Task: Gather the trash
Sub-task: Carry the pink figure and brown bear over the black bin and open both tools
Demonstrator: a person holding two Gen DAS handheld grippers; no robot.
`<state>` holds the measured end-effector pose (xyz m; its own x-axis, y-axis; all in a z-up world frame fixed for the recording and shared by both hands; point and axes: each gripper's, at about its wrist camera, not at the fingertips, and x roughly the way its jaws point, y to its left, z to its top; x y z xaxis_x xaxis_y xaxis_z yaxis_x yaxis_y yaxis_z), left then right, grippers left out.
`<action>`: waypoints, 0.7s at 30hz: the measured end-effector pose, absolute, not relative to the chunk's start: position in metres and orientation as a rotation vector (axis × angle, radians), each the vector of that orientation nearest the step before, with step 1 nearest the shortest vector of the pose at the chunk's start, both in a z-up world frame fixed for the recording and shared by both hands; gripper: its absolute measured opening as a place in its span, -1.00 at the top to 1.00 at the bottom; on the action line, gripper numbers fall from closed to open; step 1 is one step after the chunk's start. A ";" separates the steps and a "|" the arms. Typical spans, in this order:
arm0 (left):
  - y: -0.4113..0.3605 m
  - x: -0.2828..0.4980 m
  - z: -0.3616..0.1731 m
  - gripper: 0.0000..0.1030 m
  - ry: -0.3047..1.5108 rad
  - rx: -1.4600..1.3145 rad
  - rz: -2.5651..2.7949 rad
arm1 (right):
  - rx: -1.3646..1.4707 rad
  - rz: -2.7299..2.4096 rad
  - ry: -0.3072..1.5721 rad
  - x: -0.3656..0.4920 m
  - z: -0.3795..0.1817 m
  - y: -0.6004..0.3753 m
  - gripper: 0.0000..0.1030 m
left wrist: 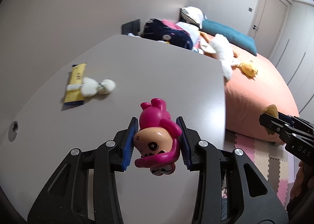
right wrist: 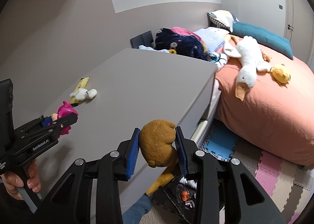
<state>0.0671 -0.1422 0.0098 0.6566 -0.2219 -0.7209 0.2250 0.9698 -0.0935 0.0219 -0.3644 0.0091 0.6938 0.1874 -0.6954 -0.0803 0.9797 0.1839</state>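
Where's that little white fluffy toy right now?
The white fluffy toy lies on the grey table, partly on top of a yellow wrapper. In the left wrist view it sits left of and beyond the pink figurine in the left gripper.

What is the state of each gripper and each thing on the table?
left gripper: shut on pink toy figure, upside down.
right gripper: shut on brown plush toy.
yellow wrapper: flat on table.
small white plush: lying partly on the wrapper.

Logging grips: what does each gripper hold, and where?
Left gripper clamps the pink toy figure across its head; right gripper clamps the brown plush toy by its head.
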 end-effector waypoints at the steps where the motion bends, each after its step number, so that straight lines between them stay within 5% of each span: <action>1: -0.148 0.067 0.010 0.23 0.817 0.008 -0.263 | 0.145 0.144 0.791 0.020 0.009 -0.368 0.28; 21: -0.242 0.051 0.006 0.23 0.832 0.090 -0.437 | 0.227 0.002 0.780 -0.018 0.002 -0.449 0.28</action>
<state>0.0508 -0.2424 0.0064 0.5899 -0.3405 -0.7322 0.4098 0.9075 -0.0919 -0.0182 -0.4491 0.0022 0.7120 0.0856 -0.6969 0.0817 0.9757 0.2034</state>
